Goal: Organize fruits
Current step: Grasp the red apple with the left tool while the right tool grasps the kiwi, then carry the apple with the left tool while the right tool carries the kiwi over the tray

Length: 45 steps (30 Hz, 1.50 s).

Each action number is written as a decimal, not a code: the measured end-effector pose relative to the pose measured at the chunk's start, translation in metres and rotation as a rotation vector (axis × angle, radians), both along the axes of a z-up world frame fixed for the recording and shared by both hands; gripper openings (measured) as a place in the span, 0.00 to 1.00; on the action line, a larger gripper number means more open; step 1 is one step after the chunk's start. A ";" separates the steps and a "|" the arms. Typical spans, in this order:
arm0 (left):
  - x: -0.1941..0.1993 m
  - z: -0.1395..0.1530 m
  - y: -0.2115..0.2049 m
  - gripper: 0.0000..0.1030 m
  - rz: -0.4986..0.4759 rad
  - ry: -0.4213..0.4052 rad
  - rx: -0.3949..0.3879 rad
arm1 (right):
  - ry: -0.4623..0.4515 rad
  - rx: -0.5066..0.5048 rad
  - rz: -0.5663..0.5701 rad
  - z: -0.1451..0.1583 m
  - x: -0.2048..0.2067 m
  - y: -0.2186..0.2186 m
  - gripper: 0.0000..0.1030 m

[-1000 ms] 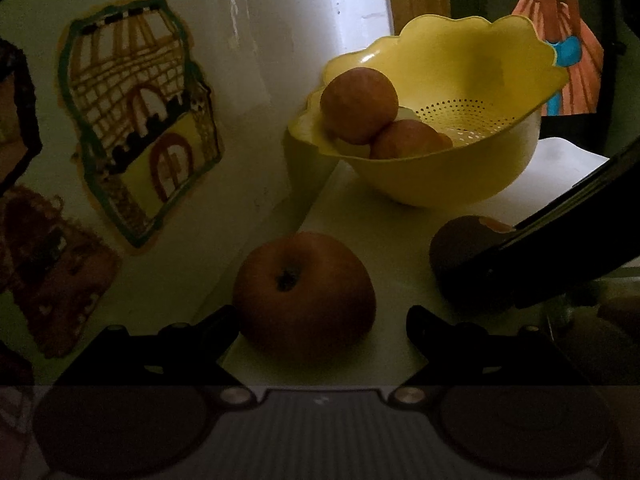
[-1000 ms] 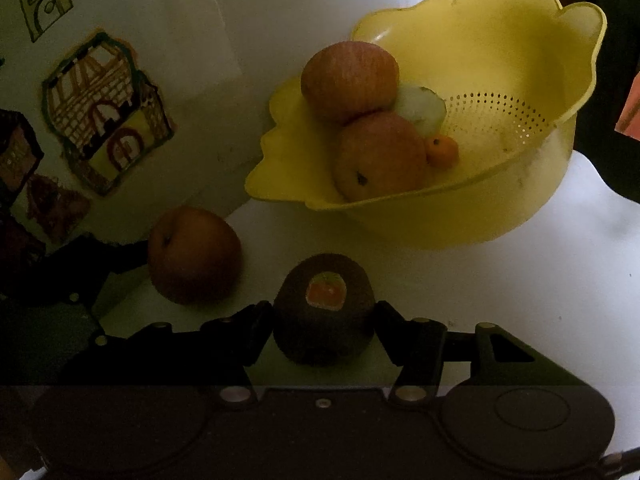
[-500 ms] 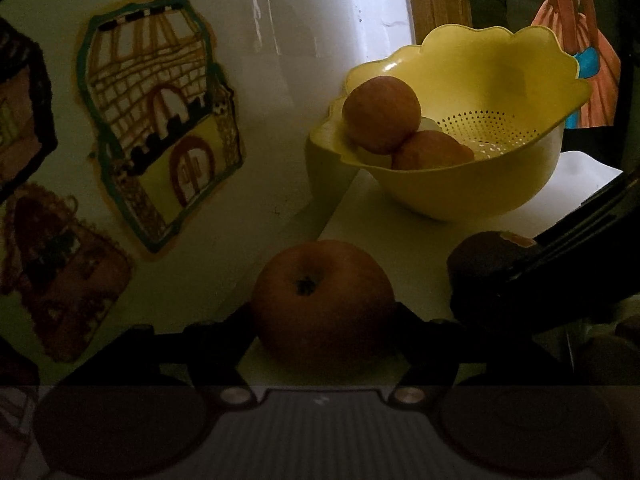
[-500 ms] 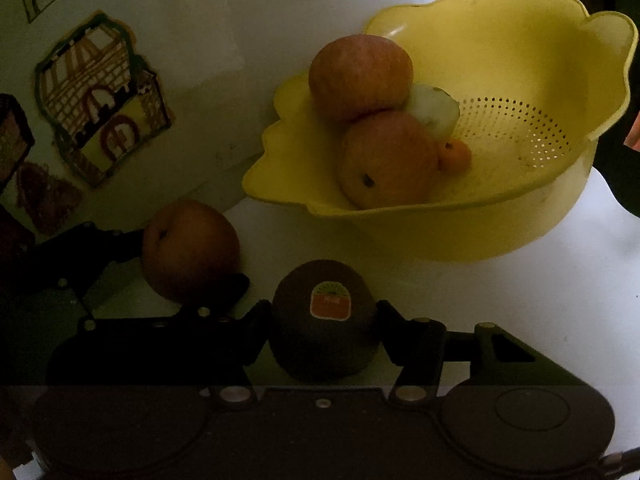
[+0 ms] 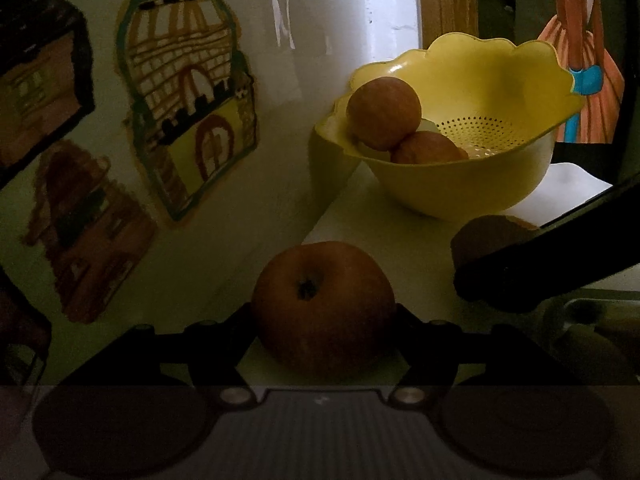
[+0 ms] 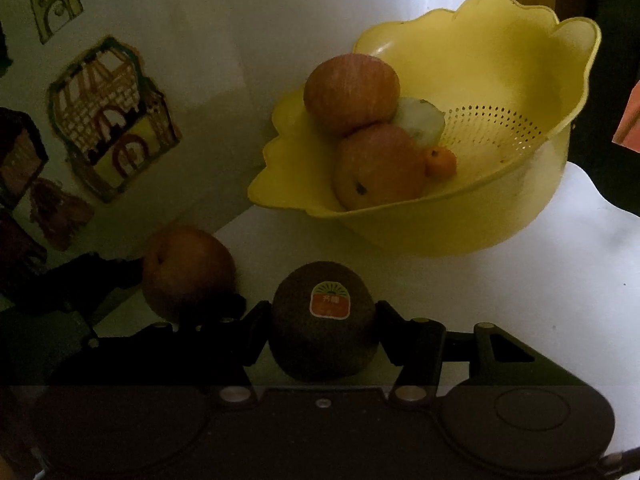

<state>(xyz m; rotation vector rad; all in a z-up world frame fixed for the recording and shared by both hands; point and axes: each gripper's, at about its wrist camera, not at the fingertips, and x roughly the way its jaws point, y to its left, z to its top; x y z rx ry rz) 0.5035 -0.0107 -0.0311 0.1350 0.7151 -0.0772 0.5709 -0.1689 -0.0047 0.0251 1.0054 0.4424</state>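
Both tongs have closed since earlier: left tongs (image 5: 323, 316) clench the apple (image 5: 323, 307); right tongs (image 6: 323, 322) clench the kiwi (image 6: 323, 320); round fruit may slip, or knock the crowded bowl (image 6: 500, 208).

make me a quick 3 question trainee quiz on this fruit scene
1. True or false: the yellow colander bowl already holds two apples.
2. What sits between the right gripper fingers? A) kiwi with a sticker B) banana C) lemon
3. Fill in: the left gripper fingers flank a loose ____ on the white surface.

Key: 1 true; 2 A, the kiwi; 3 apple.
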 end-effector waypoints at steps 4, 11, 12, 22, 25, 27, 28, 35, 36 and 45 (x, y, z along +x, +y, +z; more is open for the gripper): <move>-0.005 0.002 0.002 0.72 0.003 0.007 -0.033 | -0.006 0.024 -0.017 0.009 -0.008 -0.007 0.56; -0.017 0.006 0.002 0.72 0.000 -0.002 -0.076 | -0.036 0.070 -0.053 0.024 -0.028 -0.022 0.56; -0.019 0.007 0.002 0.72 -0.001 -0.006 -0.088 | -0.039 0.074 -0.059 0.025 -0.031 -0.025 0.56; -0.046 0.028 -0.002 0.72 -0.060 -0.088 -0.205 | -0.080 0.094 -0.128 0.036 -0.065 -0.065 0.56; -0.051 0.037 -0.008 0.72 -0.086 -0.107 -0.223 | -0.094 0.090 -0.148 0.040 -0.078 -0.077 0.56; -0.057 0.044 -0.013 0.72 -0.105 -0.120 -0.231 | -0.104 0.089 -0.161 0.042 -0.086 -0.084 0.56; -0.061 0.048 -0.015 0.72 -0.112 -0.127 -0.235 | -0.108 0.088 -0.167 0.044 -0.091 -0.088 0.56; -0.077 0.070 -0.039 0.72 -0.184 -0.146 -0.264 | -0.117 0.077 -0.213 0.051 -0.123 -0.112 0.56; -0.080 0.072 -0.044 0.72 -0.199 -0.147 -0.265 | -0.117 0.076 -0.223 0.051 -0.128 -0.116 0.56; -0.103 0.076 -0.089 0.72 -0.298 -0.128 -0.275 | -0.089 0.058 -0.311 0.041 -0.170 -0.154 0.56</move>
